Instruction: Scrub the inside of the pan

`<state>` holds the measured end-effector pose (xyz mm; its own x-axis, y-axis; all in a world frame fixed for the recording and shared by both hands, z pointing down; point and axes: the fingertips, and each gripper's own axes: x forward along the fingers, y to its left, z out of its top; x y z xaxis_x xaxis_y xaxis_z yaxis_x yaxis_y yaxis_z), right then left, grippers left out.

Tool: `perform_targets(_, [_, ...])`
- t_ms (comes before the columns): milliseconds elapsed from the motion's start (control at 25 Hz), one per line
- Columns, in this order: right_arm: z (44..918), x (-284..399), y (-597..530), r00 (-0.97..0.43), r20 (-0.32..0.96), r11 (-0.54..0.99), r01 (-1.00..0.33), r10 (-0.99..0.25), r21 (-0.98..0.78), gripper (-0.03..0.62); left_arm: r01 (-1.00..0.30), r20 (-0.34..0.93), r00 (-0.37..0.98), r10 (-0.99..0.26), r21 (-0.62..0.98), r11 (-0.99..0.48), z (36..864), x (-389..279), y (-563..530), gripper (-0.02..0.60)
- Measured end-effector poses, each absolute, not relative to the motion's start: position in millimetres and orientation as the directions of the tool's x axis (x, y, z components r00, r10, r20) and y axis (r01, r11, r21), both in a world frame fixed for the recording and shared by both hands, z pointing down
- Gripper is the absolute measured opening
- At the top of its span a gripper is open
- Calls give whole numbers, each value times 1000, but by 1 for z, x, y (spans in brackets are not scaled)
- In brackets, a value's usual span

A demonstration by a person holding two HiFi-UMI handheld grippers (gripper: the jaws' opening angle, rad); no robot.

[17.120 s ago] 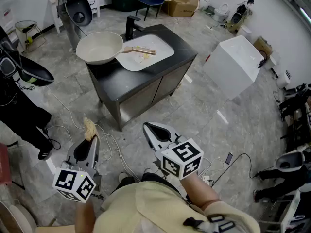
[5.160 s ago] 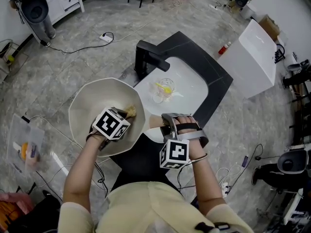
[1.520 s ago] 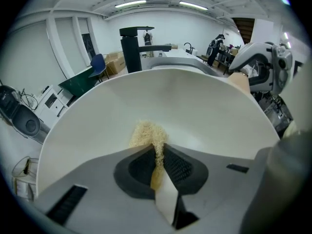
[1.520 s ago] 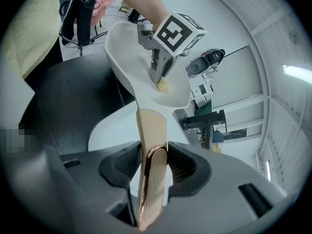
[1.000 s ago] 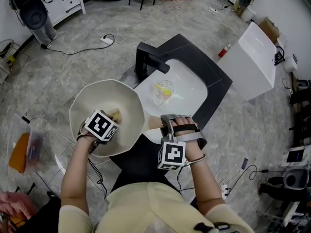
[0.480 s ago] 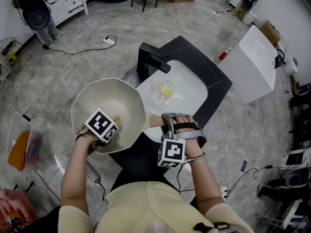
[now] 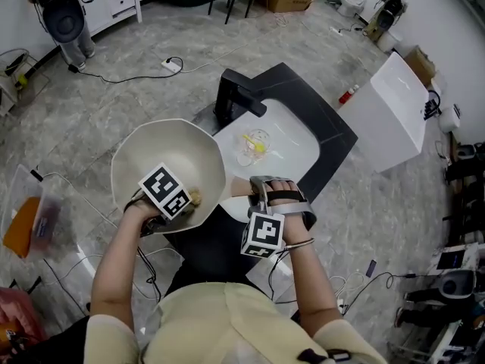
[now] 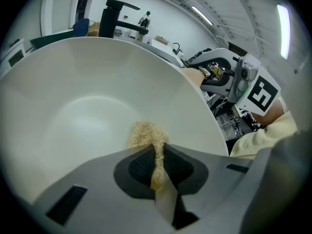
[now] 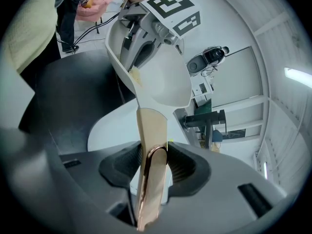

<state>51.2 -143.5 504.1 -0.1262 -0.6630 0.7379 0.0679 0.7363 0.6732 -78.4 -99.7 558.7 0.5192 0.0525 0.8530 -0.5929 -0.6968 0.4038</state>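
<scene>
The cream pan (image 7: pixel 163 161) is tilted above the dark counter, its wooden handle (image 7: pixel 239 188) clamped in my right gripper (image 7: pixel 256 192). In the right gripper view the handle (image 9: pixel 151 140) runs between the pads, jaws of the right gripper (image 9: pixel 154 161) shut on it. My left gripper (image 7: pixel 188 198) is inside the pan near its near rim, shut on a tan fibrous scrubber (image 7: pixel 195 197). In the left gripper view the scrubber (image 8: pixel 146 134) presses on the pan's inner wall (image 8: pixel 83 87) just ahead of the left gripper (image 8: pixel 158 156).
A white sink basin (image 7: pixel 292 131) lies beyond the pan in the black counter (image 7: pixel 330 139), with a black faucet (image 7: pixel 236 97) and a clear glass (image 7: pixel 255 144) holding something yellow. A white box (image 7: pixel 390 108) stands to the right. Cables lie on the floor.
My left gripper has slid the scrubber from the pan's middle toward the near rim, slightly rightward. The right gripper keeps its hold on the handle.
</scene>
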Motion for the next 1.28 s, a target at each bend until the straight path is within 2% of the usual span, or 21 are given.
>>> perform_targets(600, [502,49,-140,-128,729,726,76,-672,683,167,-453,870,486,82,331,-828,519,-62,-70,43])
perform_targets(840, [500,49,-138,-131,729,732,35,-672,680,170,-457,871,492,-4,254,-852,500,-62,-68,44])
perform_targets(1040, [497,49,-134,-165,738,752,-49,-655,657,183,-523,843,525,-115,214,-825,487,-67,-75,44])
perform_targets(1280, [477,53,-129,-196,722,743,-59,-663,667,204,-597,768,578,-276,168,-784,460,-73,-85,44])
